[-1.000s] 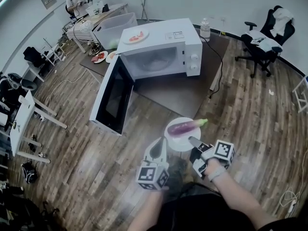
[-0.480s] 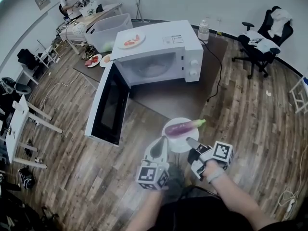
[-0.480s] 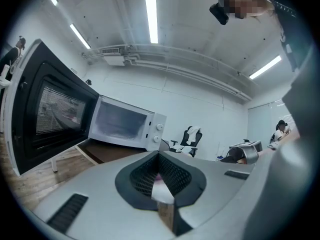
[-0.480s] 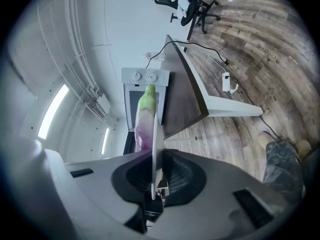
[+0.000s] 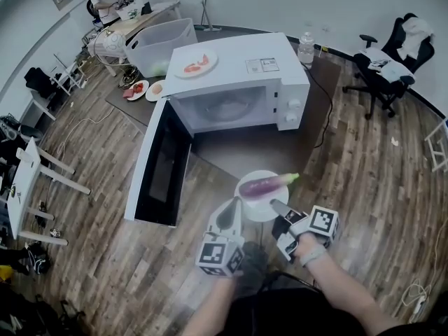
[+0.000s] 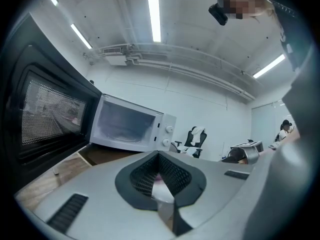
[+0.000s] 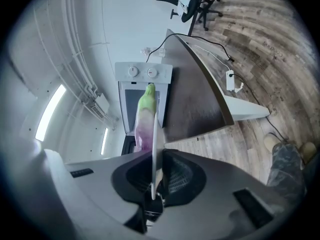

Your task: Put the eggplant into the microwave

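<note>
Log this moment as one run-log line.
stage: eggplant on plate, not yet in microwave | right gripper: shut on plate rim | left gripper: shut, tip at plate's left edge | door: open

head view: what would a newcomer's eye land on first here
The white microwave sits at centre, its black door swung wide open to the left. Just below it, a purple eggplant lies on a white plate held up between the left tongs and right tongs, one at each edge.
</note>
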Demonstrator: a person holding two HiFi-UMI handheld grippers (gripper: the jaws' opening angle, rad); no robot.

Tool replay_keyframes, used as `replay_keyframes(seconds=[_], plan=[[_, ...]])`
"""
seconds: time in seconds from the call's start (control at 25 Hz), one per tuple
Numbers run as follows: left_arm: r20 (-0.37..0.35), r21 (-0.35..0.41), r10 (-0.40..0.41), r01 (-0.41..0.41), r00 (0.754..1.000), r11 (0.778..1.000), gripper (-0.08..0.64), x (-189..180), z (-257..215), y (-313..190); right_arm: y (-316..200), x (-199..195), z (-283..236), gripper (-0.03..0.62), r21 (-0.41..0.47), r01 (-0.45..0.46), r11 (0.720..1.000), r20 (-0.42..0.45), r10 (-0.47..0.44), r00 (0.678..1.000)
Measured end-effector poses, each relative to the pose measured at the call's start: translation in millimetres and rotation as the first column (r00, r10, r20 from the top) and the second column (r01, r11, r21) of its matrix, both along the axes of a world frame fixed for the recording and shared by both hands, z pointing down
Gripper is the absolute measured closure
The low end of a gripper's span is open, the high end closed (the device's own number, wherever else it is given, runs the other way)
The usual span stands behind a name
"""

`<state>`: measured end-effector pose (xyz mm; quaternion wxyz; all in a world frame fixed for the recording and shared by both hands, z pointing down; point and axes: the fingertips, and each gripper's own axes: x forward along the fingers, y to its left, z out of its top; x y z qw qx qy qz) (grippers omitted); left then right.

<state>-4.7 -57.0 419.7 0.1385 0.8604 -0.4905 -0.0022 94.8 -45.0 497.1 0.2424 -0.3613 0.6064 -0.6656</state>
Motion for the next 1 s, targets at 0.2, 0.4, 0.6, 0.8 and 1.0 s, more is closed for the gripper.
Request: replay_keyframes(seconds=[0.2, 0.4, 0.6, 0.8, 1.0], plan=[[-0.001, -0.005, -0.012, 0.012, 1.0, 1.0, 0.56, -6, 2, -25, -27, -2, -1, 0.568, 0.003, 0.001, 1.0, 0.003, -0.001, 1.0], [-0.001, -0.009, -0.016, 0.016, 1.0, 1.0, 0.56, -11, 5, -50, -53, -4, 1, 0.568, -0.003, -0.005, 1.0, 0.004, 0.005, 1.0], [0.001, -0.007, -0.012, 0.012, 1.0, 1.0, 0.56, -16, 6, -75, -80, -7, 1, 0.568, 0.002, -0.008, 1.0, 0.005, 0.008, 1.0], [0.0, -0.002, -0.004, 0.004, 1.0, 1.0, 0.56, -20, 7, -92, -105, -12, -3, 0.568, 0.017, -0.007, 1.0, 0.017, 0.007, 1.0], [0.008, -0.022, 0.005, -0.005, 1.0, 1.0, 0.56, -28, 23, -102, -131, -24, -4, 0.568, 0.053, 0.008, 0.999, 0.032, -0.009, 0.999]])
